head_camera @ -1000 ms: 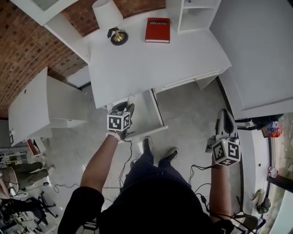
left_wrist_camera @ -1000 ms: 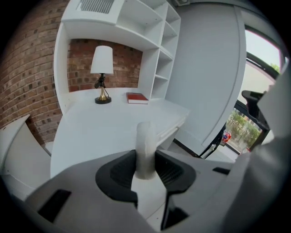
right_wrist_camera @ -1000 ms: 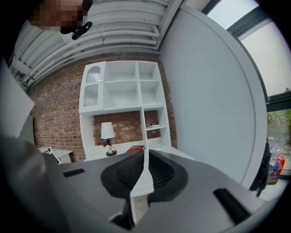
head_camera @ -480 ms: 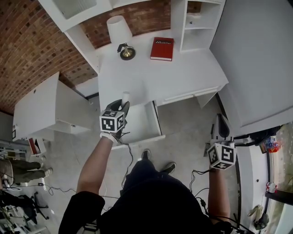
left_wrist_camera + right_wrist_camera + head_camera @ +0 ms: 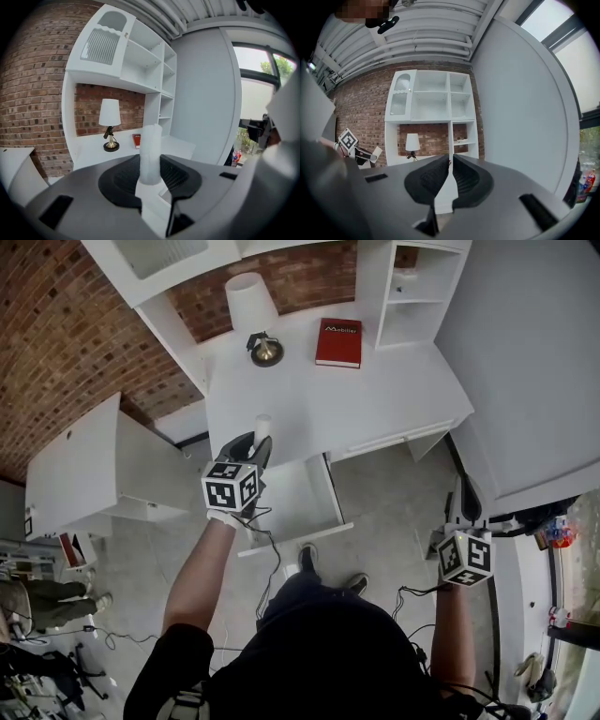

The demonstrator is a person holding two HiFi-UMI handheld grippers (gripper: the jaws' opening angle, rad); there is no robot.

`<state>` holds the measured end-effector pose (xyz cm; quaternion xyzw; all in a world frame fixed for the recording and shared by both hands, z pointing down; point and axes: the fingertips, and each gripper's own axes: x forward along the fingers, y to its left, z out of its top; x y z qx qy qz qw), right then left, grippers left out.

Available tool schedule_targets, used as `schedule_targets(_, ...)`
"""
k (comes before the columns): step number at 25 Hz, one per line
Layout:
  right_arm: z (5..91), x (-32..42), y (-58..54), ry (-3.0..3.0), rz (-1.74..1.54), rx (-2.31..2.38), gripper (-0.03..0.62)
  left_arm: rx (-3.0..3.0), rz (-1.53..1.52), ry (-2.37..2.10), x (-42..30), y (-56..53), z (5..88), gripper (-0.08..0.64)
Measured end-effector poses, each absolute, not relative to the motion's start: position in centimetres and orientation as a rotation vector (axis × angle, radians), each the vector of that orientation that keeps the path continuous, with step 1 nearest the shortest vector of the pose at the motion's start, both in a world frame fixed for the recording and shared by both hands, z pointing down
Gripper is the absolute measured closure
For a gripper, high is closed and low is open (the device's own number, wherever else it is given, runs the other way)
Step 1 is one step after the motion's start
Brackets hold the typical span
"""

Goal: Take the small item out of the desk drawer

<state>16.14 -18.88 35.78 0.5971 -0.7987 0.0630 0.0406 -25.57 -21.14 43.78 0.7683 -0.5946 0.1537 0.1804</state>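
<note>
We are nearly finishing the task.
Our left gripper (image 5: 253, 444) is clamping the small white plastic cylinder (image 5: 151, 149) clear of the open white drawer (image 5: 302, 507); our right gripper (image 5: 451, 172) is hanging closed, empty.

Open drawer (image 5: 298, 501) juts below bare desk (image 5: 375, 399) front; lamp (image 5: 253, 307), book (image 5: 338, 341) stand behind.

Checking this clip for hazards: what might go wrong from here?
The white cylinder is pinched only at its lower end by the left gripper, so it may tip or slip out. The open drawer juts toward the person's feet, and the cable hangs over its front; either may catch.
</note>
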Motion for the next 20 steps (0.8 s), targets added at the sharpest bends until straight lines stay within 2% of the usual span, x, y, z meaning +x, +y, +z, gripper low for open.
schedule_targets(11, 35.6, 12.5, -19.9, -2.311, 0.182, 1.92, 0.569, 2.182, 0.576, -1.619, -33.1, -30.8, 47.9, 0.434)
schedule_targets(20, 39.0, 11.7, -20.6, -2.165, 0.311, 1.942, 0.569, 2.067, 0.845, -1.509, -36.4, -38.2, 59.2, 0.434)
